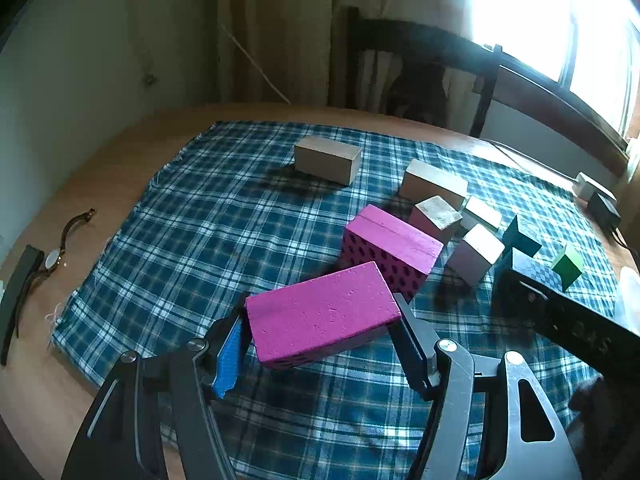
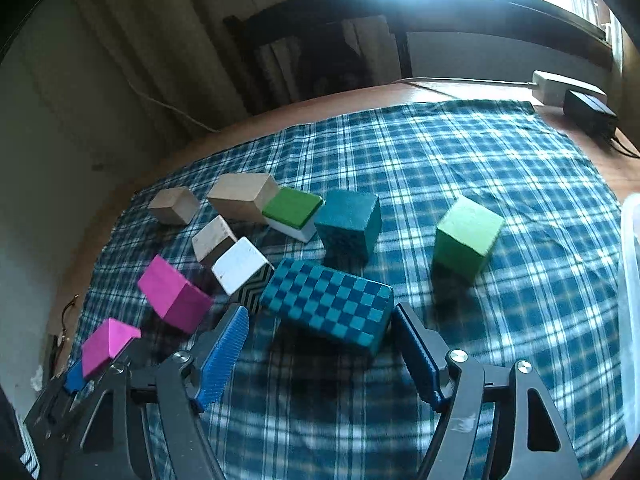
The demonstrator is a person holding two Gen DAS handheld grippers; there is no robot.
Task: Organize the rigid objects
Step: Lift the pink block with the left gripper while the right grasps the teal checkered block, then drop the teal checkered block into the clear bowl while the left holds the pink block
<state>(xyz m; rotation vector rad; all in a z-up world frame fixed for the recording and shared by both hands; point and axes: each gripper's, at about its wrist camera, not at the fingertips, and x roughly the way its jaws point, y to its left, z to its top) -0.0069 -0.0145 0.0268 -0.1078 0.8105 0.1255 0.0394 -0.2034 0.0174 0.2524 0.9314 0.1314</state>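
A magenta block (image 1: 320,316) lies flat on the plaid cloth (image 1: 224,216), near its front-middle, betw the fingers of the left gripper (image 1: 320,316). Jaws are spread about as wide as the block is long; the right finger looks to touch the block's end, the blue-padded left finger (image 1: 228,356) sits just beside the other end w/ a thin gap. Whether it's actually clamped can't be told.

Just behind it, a second magenta block (image 1: 390,248) w/ dotted side, corner nearly touching. Beyond that a tight cluster: pale wooden blocks (image 1: 434,184), a white-topped block (image 1: 476,252), dark teal cube (image 1: 520,236), green cube (image 1: 568,266). One wooden block (image 1: 328,158) stands apart toward the far edge. Left half of the cloth is open room; cloth's left edge is frayed, w/ bare round table (image 1: 100,184) past it holding a wristwatch (image 1: 60,248).

On the right side, the teal checkered block (image 2: 328,306) lies flat betw the right gripper (image 2: 320,334) fingers. Jaws spread wide, both pads near its ends, left pad clearly apart from it. Cloth to the right of the green cube (image 2: 466,236) is open up to a clear plastic bin edge (image 2: 630,280). A power adapter (image 2: 588,110) sits at the far table edge.
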